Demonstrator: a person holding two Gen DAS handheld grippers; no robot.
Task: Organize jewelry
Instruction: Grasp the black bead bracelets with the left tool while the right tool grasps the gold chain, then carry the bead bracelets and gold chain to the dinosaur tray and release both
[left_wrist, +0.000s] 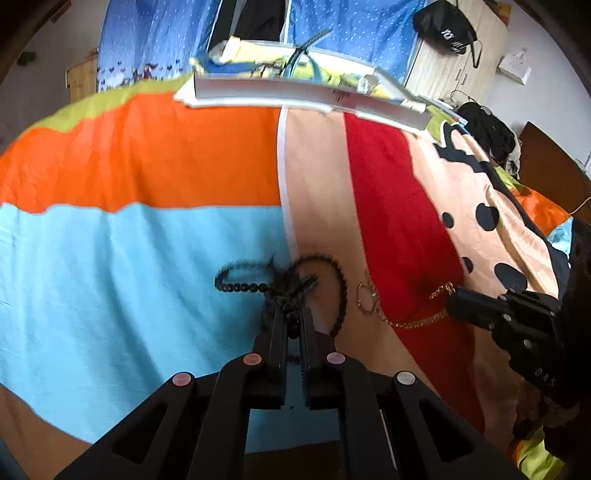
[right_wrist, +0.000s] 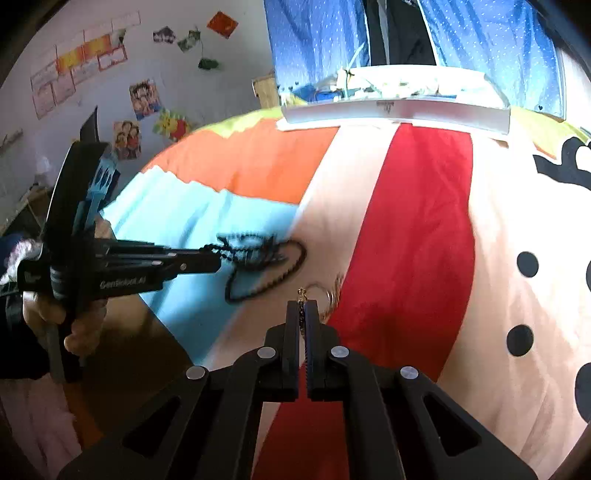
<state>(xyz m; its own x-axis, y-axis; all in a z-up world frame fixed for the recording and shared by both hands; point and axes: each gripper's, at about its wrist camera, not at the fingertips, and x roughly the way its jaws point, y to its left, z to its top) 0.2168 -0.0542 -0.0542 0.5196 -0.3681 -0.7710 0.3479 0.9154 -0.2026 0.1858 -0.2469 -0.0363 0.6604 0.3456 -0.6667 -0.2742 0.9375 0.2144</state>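
My left gripper (left_wrist: 293, 317) has its fingers pinched nearly together on the black bead necklace (left_wrist: 336, 280), beads caught between the tips low in the centre of the left wrist view. The rest of the strand loops out just above the tips, lying across the light blue and peach patches of the bedspread (left_wrist: 147, 258); part of it is motion-blurred. In the right wrist view the same necklace (right_wrist: 266, 258) sits left of centre, with my left gripper (right_wrist: 218, 260) coming in from the left edge, tips on the beads.

My right gripper (right_wrist: 303, 310) is clamped tight on the gold chain (right_wrist: 303, 295), only a sliver of gap, links showing between the fingers and a small end poking above the tips. In the left wrist view the gold chain (left_wrist: 406, 323) trails across the red stripe at lower right to my right gripper (left_wrist: 452, 301), with a thin gold ring (left_wrist: 365, 295) at its left end, near the black beads. I can't tell if the two touch.

White tray (left_wrist: 295, 92) sits at the top centre of the left wrist view, at the far edge of the bed, well apart from both necklaces; its contents are too small to tell. In the right wrist view the tray (right_wrist: 399, 107) sits at the top right.
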